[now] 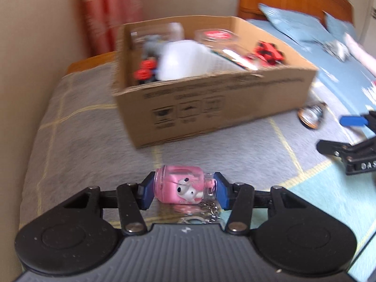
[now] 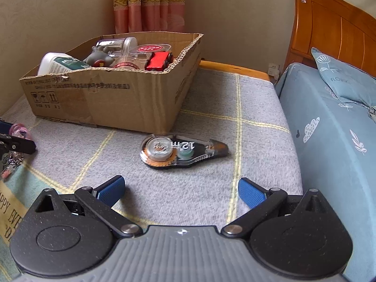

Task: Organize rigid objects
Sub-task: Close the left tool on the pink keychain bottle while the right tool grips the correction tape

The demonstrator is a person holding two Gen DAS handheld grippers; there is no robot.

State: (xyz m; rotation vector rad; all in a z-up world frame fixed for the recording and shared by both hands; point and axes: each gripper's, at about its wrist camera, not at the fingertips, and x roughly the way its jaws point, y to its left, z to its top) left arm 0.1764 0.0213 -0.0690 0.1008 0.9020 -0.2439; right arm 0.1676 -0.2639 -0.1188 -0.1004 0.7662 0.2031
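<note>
The left gripper (image 1: pixel 183 191) is clenched on a pink charm (image 1: pixel 182 188), pads at its two ends, just above the grey blanket (image 1: pixel 77 145); its chain (image 1: pixel 199 216) dangles beneath. The charm looks small, light and stiff, a clear glossy shell (likely slick), so the end-on hold across its length seems sound; the loose chain may snag the box (image 1: pixel 211 103) rim. The right gripper (image 2: pixel 181 191) stands released, nothing between its pads; ahead of it a tape dispenser (image 2: pixel 181 151) lies flat on the blanket, just beside the box; flat and hard, probably best pinched across its narrow width.
</note>
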